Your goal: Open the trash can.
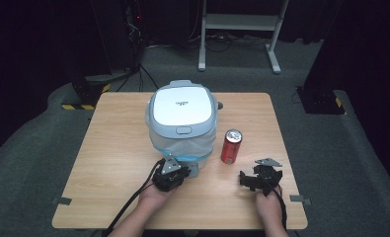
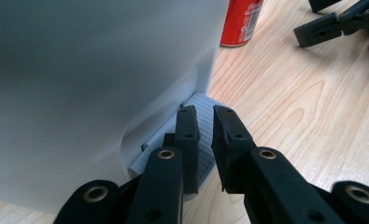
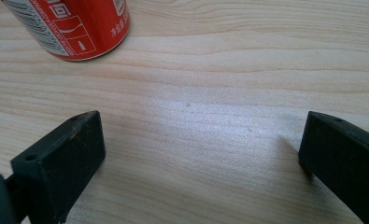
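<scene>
L gripper sits at the near foot of the white pedal bin, approx. table centre. In the left gripper view its jaws are nearly together, narrow gap only, poised right over the ribbed grey foot pedal that sticks out from the bin base; nothing is clamped betw. the pads, and whether the tips actually touch the pedal can't be told. Bin lid is down, clear liner bag showing under the rim in the high view. R gripper rests near the front-right part of the wooden table, well apart from the bin; jaws spread wide w/ bare wood betw. them in the right gripper view. Red soda can stands upright just right of the bin, ahead of the R gripper, not touching either.
</scene>
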Motion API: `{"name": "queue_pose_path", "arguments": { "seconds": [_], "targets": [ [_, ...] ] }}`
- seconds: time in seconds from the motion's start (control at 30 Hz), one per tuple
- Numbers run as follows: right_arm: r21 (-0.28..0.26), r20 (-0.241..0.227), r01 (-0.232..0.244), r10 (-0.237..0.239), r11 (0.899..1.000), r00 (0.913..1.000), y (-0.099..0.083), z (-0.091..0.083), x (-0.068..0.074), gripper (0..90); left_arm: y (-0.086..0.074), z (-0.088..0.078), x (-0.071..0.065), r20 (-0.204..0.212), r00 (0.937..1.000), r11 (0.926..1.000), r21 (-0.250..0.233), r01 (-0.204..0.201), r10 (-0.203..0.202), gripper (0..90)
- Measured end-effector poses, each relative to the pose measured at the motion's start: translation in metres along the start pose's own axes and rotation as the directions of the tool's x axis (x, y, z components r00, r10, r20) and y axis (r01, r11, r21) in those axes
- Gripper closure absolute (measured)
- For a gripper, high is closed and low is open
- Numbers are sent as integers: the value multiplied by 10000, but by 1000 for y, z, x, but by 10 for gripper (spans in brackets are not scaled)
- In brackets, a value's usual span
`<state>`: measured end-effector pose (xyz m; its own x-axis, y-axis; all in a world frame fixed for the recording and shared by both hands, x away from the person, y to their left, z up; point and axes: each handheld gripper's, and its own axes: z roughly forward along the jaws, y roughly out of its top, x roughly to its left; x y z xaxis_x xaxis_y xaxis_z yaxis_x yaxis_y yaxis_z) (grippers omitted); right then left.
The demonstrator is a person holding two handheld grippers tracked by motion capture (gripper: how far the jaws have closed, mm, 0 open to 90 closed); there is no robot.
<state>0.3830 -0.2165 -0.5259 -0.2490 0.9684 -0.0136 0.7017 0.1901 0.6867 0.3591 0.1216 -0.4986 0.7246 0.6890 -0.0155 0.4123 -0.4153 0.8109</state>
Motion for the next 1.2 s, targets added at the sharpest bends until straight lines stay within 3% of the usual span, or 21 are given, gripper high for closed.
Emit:
{"name": "queue_pose_path", "arguments": {
  "seconds": [0.07,0.27,0.4,0.57,0.67,1.07,1.2],
  "targets": [
    [-2,3,11,-11,10000,10000,0,0,0,2,-1,2,-2,26,10000,9999,128,-69,69,792],
    [-2,4,14,-14,10000,10000,0,0,0,2,-4,5,-2,-197,9997,9999,-85,-116,114,723],
    [-1,-22,24,-24,10000,10000,0,0,0,2,-8,6,-2,-205,9998,9995,-315,-94,88,716],
    [-2,-36,51,-51,10000,10000,0,0,0,2,-9,7,-4,-329,9994,9996,-272,-57,48,719],
    [-1,-37,52,-52,10000,10000,0,0,0,2,-9,7,-4,-290,9995,9996,-256,123,-131,721],
    [14,-36,40,-40,10000,10000,0,0,1,1,-11,7,-4,-282,9994,9992,-328,207,-216,726],
    [13,-36,39,-39,10000,10000,0,0,1,1,-12,7,-1,-182,9981,9977,-340,587,-593,726]
  ]
}}
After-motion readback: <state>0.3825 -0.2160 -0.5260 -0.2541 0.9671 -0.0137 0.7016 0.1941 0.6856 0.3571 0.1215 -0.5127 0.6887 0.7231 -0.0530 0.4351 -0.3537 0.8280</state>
